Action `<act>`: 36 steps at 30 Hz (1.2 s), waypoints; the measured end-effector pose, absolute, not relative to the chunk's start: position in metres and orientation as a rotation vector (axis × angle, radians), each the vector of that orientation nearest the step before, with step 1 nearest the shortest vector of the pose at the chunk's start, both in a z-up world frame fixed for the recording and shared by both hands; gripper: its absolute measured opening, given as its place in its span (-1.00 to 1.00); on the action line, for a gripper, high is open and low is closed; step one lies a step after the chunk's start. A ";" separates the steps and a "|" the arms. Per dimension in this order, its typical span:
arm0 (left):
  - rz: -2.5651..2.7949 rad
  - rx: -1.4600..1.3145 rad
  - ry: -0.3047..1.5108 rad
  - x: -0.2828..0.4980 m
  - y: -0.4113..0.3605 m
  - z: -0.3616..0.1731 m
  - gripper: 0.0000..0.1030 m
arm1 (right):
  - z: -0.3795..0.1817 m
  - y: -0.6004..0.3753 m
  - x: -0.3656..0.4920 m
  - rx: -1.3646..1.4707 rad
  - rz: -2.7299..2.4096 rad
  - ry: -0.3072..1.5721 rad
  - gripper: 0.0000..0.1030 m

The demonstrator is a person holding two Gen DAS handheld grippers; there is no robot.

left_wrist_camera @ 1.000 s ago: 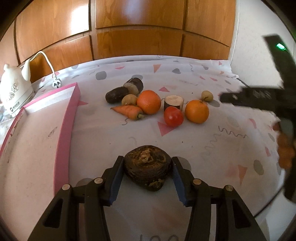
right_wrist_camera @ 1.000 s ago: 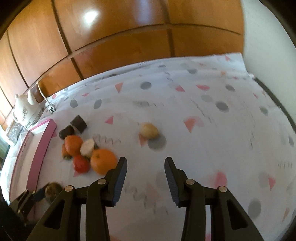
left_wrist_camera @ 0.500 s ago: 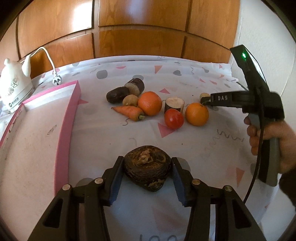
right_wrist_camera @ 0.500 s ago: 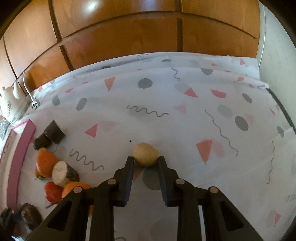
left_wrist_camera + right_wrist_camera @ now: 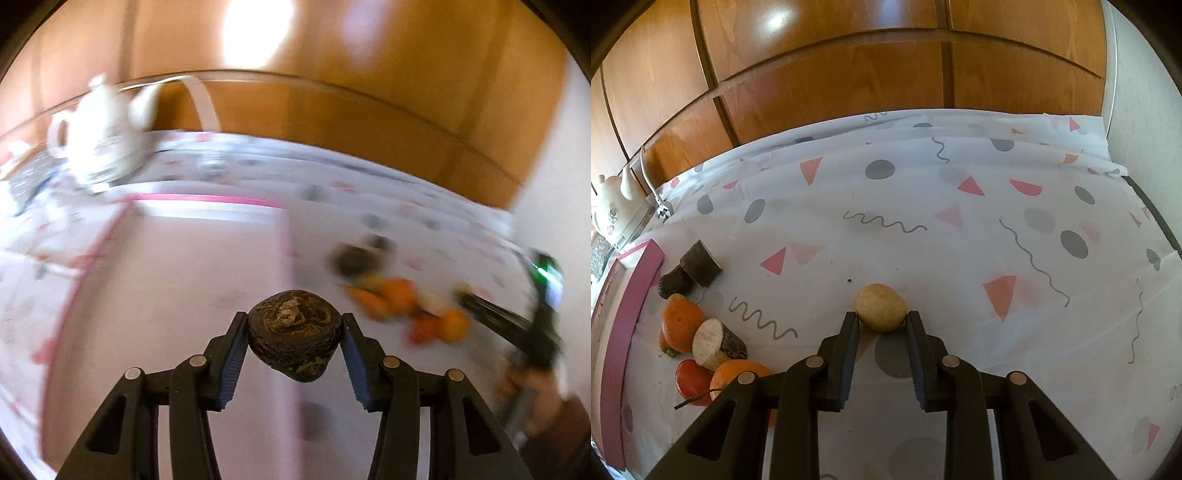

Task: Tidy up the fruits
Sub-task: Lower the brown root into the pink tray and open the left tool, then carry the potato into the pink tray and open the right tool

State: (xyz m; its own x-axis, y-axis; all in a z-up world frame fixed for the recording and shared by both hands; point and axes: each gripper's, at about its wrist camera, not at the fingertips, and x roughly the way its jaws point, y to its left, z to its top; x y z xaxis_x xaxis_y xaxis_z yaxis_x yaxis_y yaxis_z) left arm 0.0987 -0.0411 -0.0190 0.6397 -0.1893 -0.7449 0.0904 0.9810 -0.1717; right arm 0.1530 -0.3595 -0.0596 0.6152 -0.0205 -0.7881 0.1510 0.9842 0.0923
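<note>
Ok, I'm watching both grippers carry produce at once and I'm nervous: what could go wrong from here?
The left gripper holds the dark, lumpy, wrinkled fruit while the view is motion-blurred; a fast swing toward the pink-rimmed white tray could shake it loose. The right gripper pinches the small round tan fruit only at the jaw tips, so it may roll out.

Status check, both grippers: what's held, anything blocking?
Left gripper shut on dark lumpy fruit, over pink tray. Right gripper shut on tan fruit. Nothing blocking.
</note>
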 end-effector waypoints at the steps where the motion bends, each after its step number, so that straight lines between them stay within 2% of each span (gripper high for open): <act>1: -0.099 -0.112 0.893 0.109 -0.030 -0.024 -0.02 | -0.059 -0.359 0.154 0.153 -0.100 0.904 -0.49; 4: 0.030 -0.177 0.928 0.119 0.002 -0.033 0.01 | -0.059 -0.359 0.154 0.148 -0.102 0.905 -0.49; 8: 0.097 -0.199 0.879 0.108 0.024 -0.028 0.24 | -0.058 -0.359 0.154 0.142 -0.106 0.906 -0.50; 19: 0.091 -0.178 0.836 0.076 0.034 -0.024 0.27 | -0.052 -0.360 0.142 0.141 -0.126 0.896 -0.50; 26: 0.086 -0.166 0.836 0.061 0.036 -0.029 0.27 | -0.027 -0.354 0.115 0.132 -0.112 0.832 -0.51; 33: 0.089 -0.185 0.843 0.054 0.043 -0.030 0.27 | 0.004 -0.303 0.101 0.114 0.076 0.788 -0.50; 36: 0.091 -0.210 0.840 0.052 0.049 -0.030 0.36 | 0.007 -0.266 0.103 0.137 0.187 0.804 -0.51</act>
